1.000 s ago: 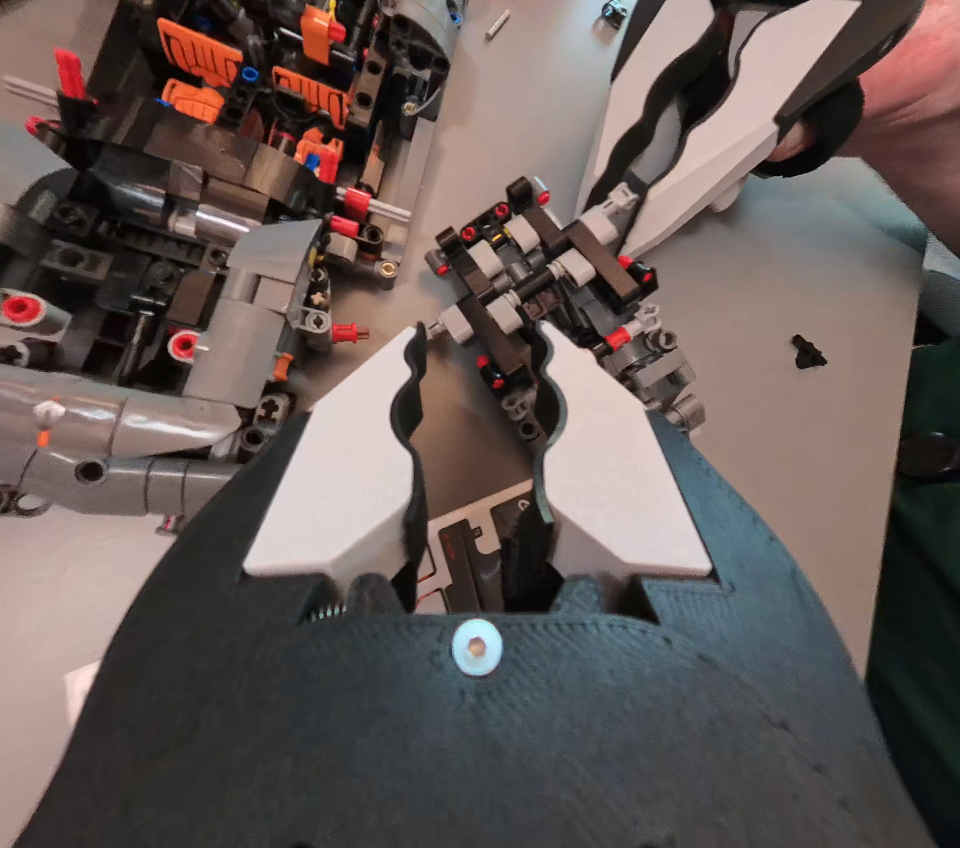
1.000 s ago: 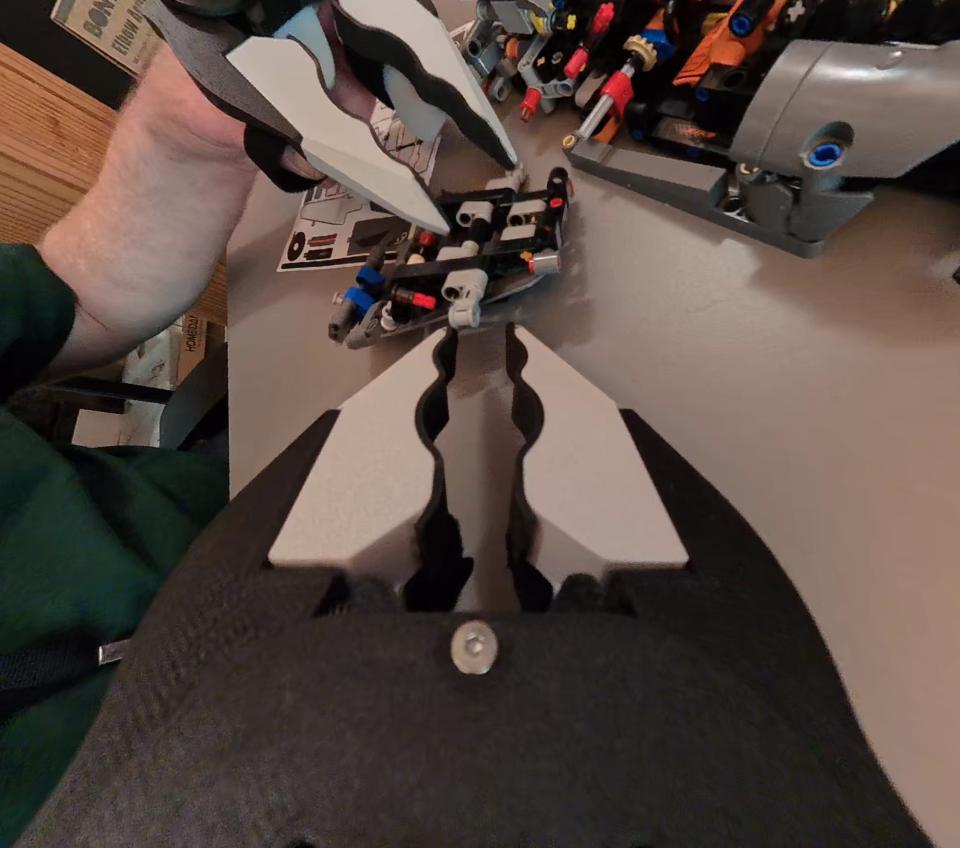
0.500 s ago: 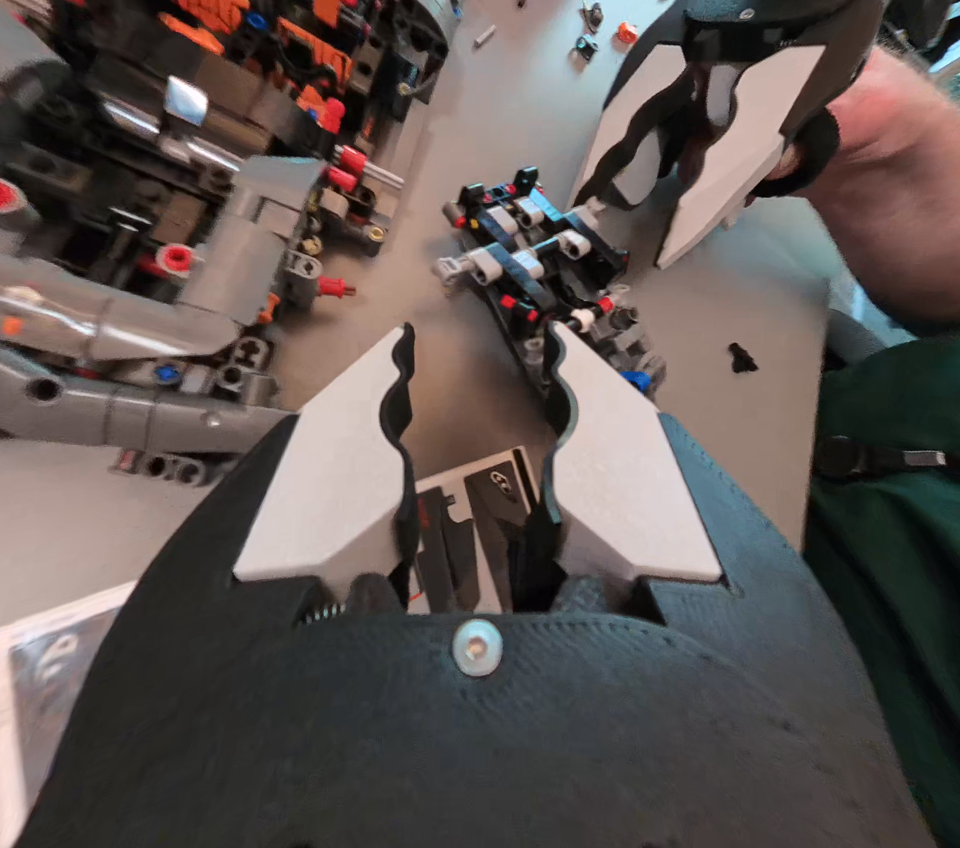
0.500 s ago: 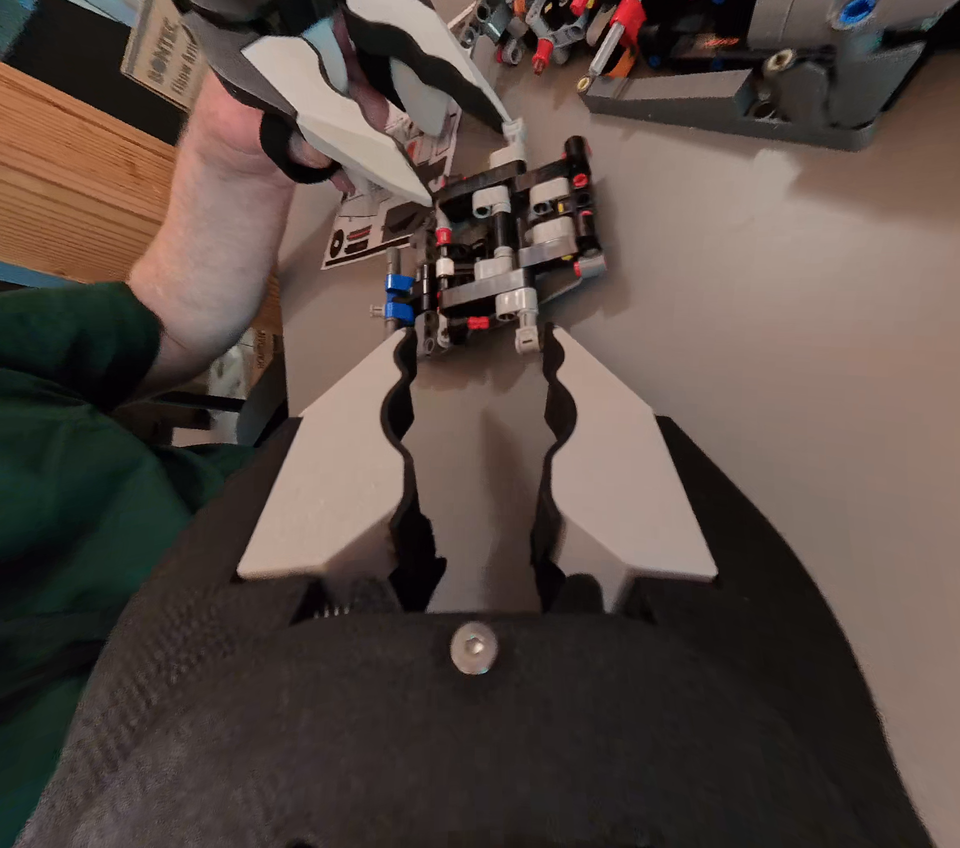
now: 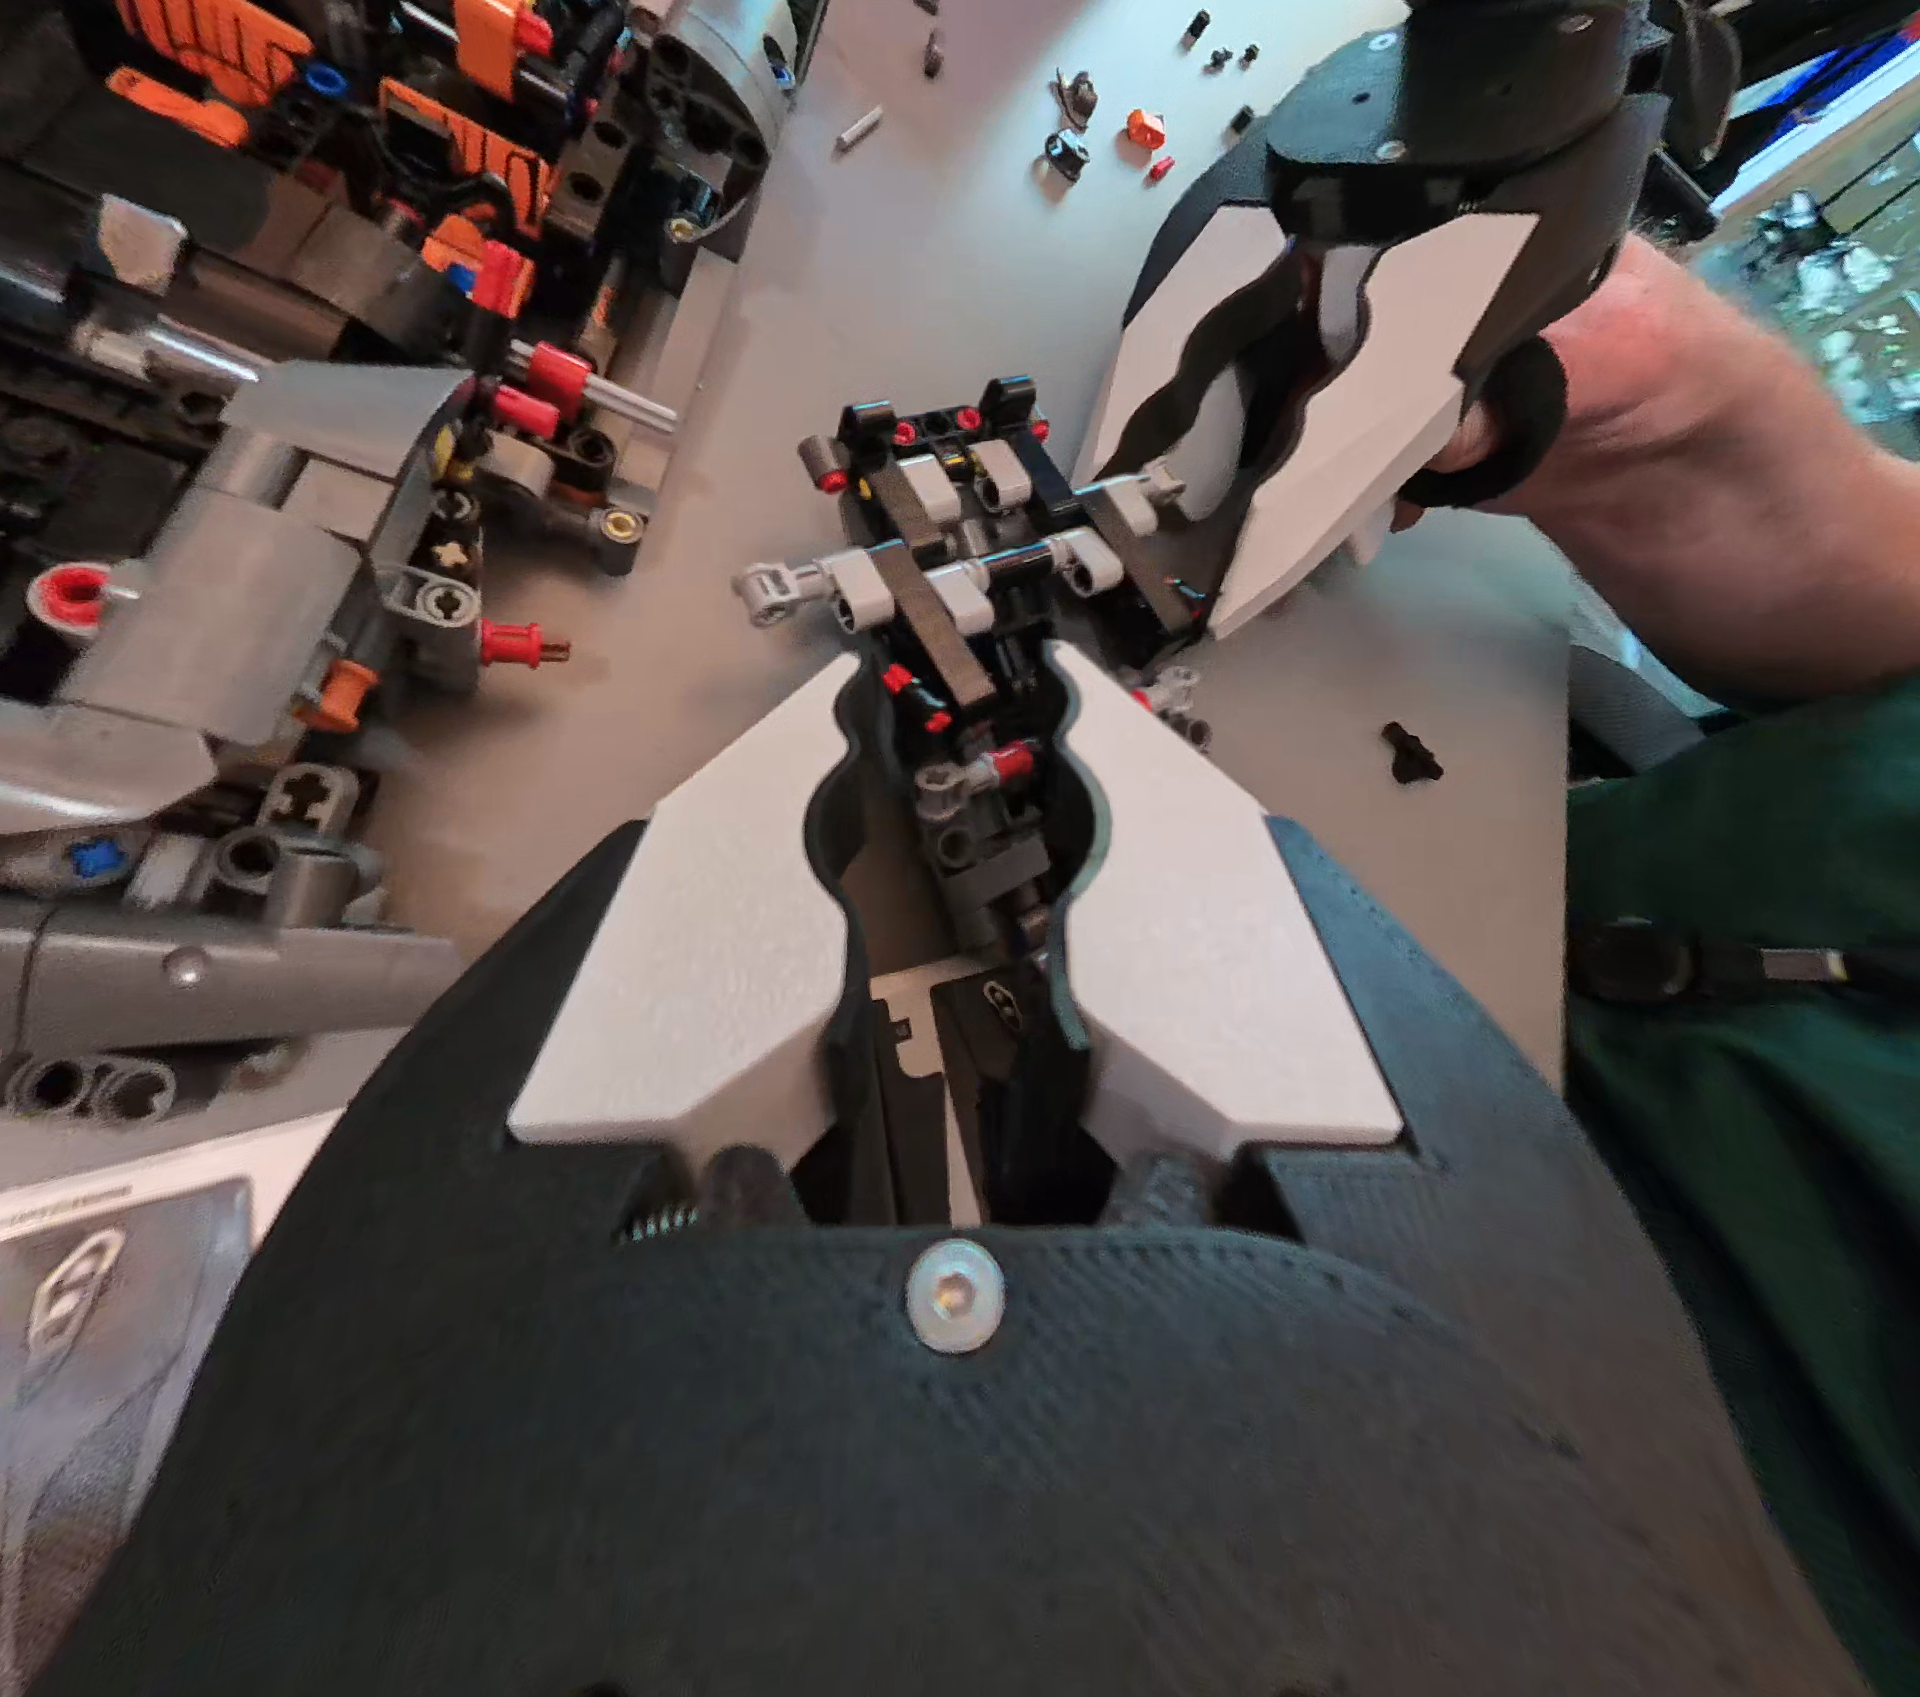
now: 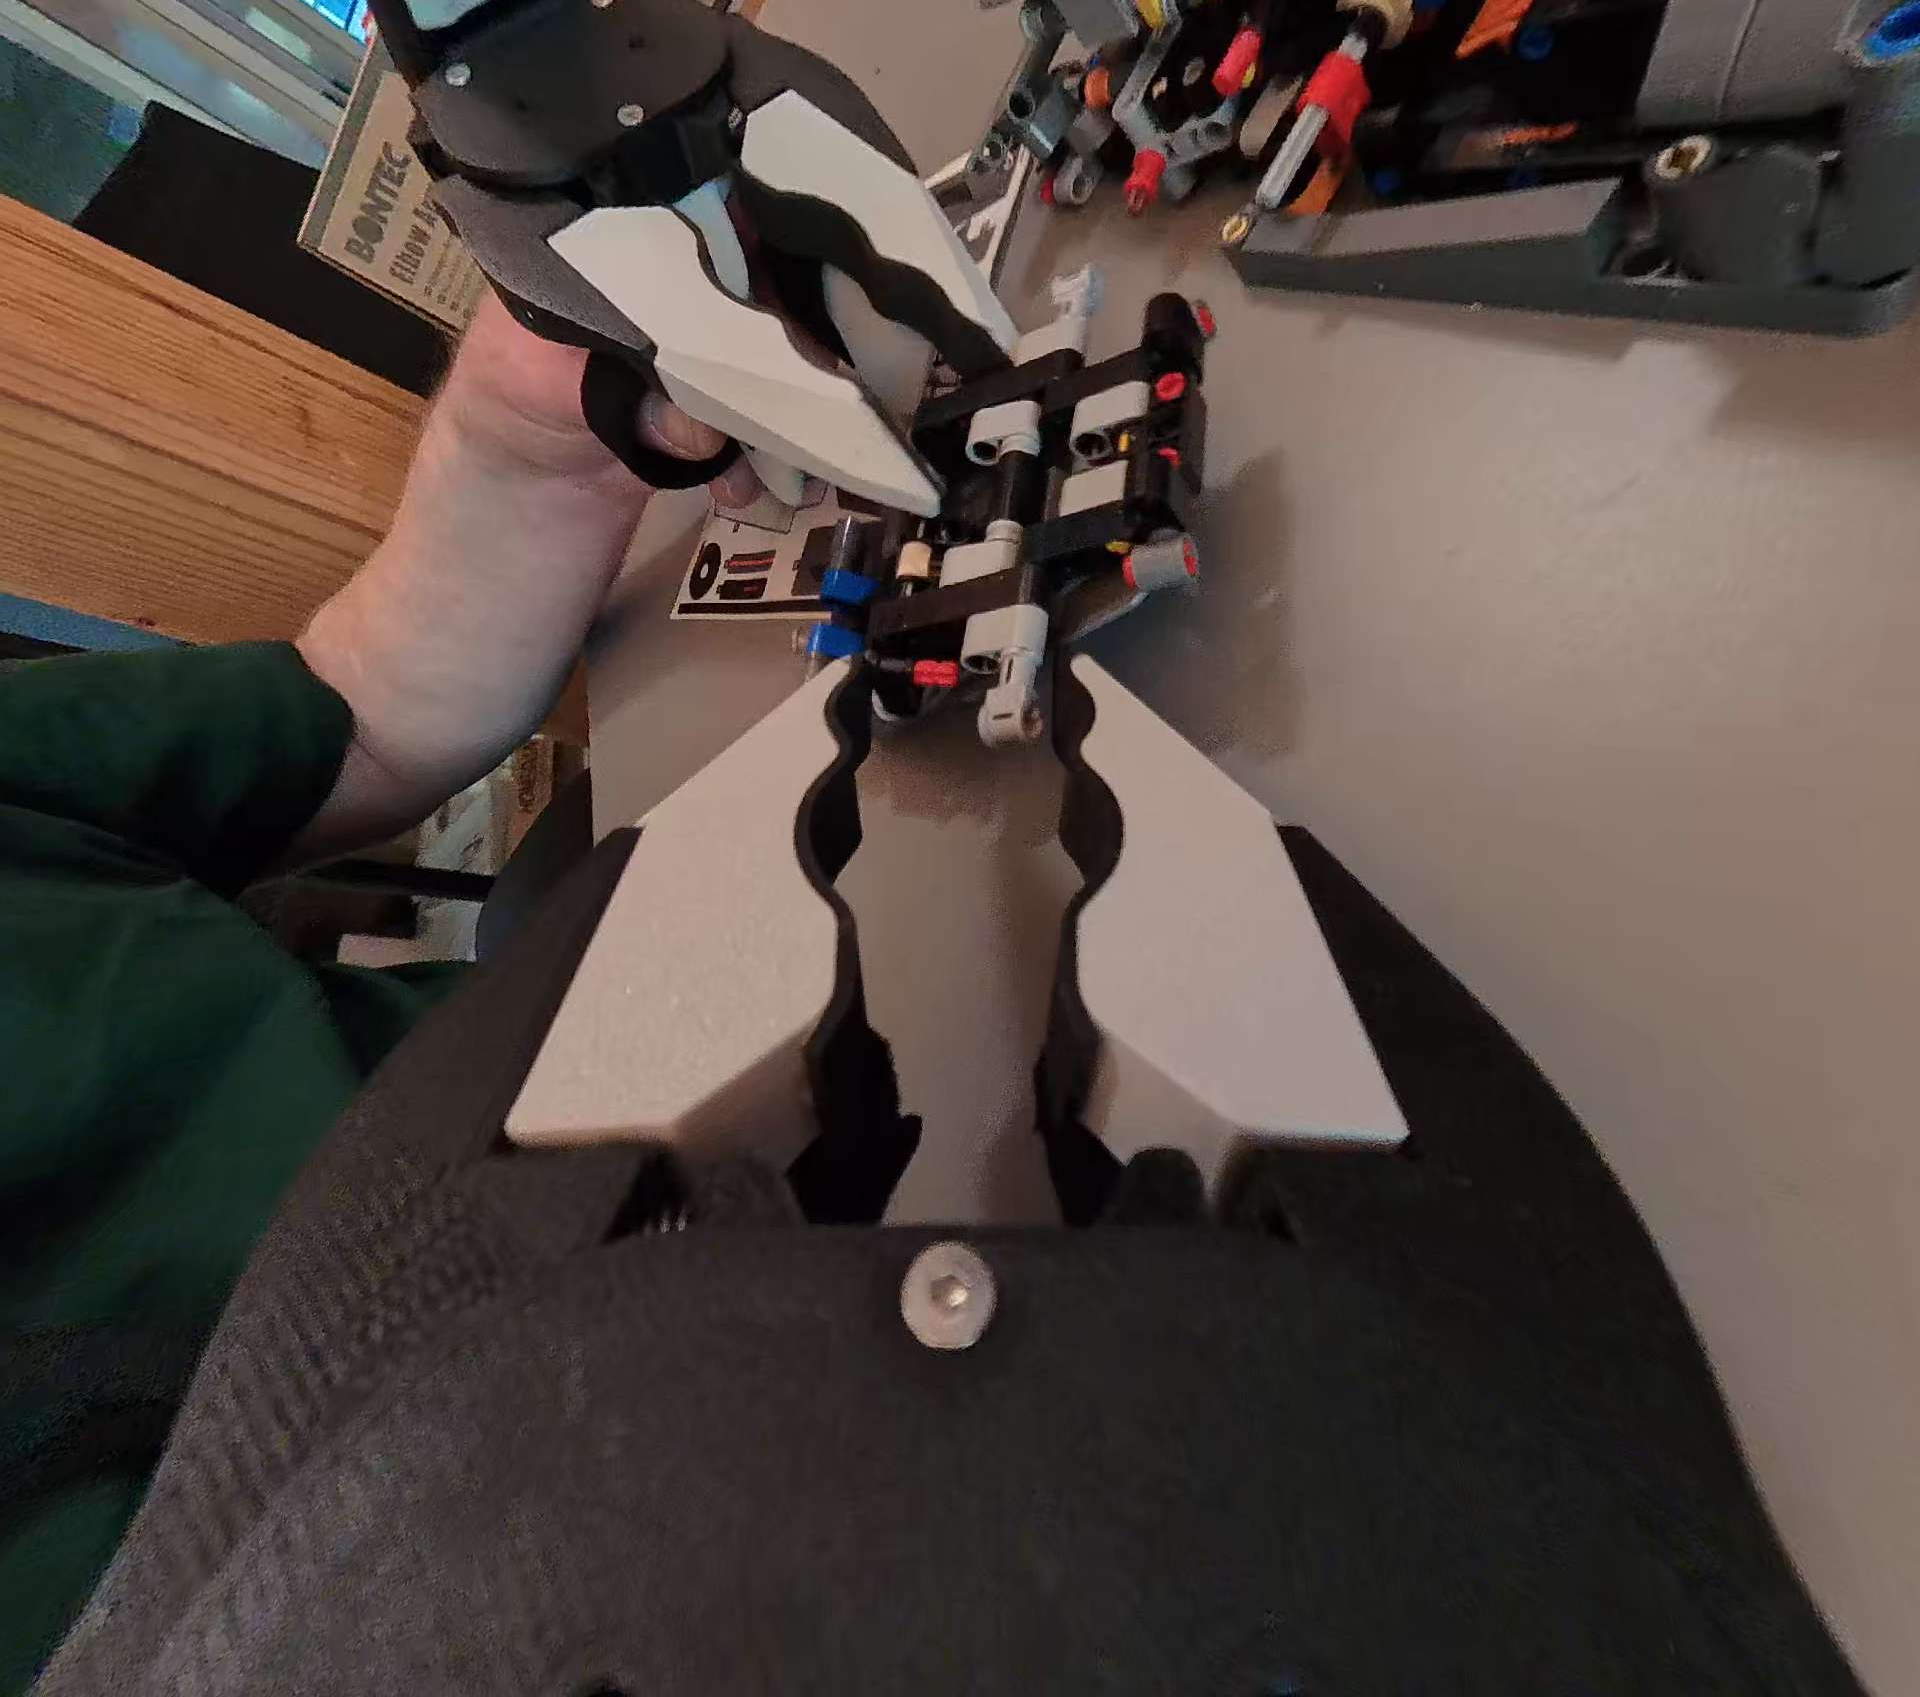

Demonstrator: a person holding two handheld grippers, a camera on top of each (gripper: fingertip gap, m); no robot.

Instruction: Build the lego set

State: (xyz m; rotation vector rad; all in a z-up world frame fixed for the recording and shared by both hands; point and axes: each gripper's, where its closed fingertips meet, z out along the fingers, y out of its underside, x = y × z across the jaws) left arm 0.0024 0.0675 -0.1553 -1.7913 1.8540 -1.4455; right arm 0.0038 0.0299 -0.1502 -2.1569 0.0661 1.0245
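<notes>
A small black and grey subassembly point(image 5: 956, 546) with red pins lies on the grey table point(image 5: 935, 265), between my two grippers. My left gripper point(image 5: 956, 676) has its jaws closed in on the narrow near end, which sits deep between the fingers. In the right wrist view, my right gripper point(image 6: 956, 681) straddles the other end of the subassembly point(image 6: 1049, 484), with a thin gap at its white connector. The right gripper also shows in the left wrist view point(image 5: 1164, 551), and the left gripper in the right wrist view point(image 6: 971, 421).
The large grey, black and orange model point(image 5: 343, 276) fills the left side, and it shows top right in the right wrist view point(image 6: 1558, 16). A sticker sheet point(image 6: 738, 572) lies under the left gripper. Loose small parts point(image 5: 1070, 130) and a black piece point(image 5: 1408, 754) lie on the table. About 5 centimetres separates my left fingertips from my right. The black piece point(image 5: 1408, 754) sits 12 centimetres or so from the ends of my right fingers.
Both grippers have moved in onto the subassembly from opposite ends. Both jaw gaps have narrowed since half a second ago. The subassembly now sits between the left fingers.
</notes>
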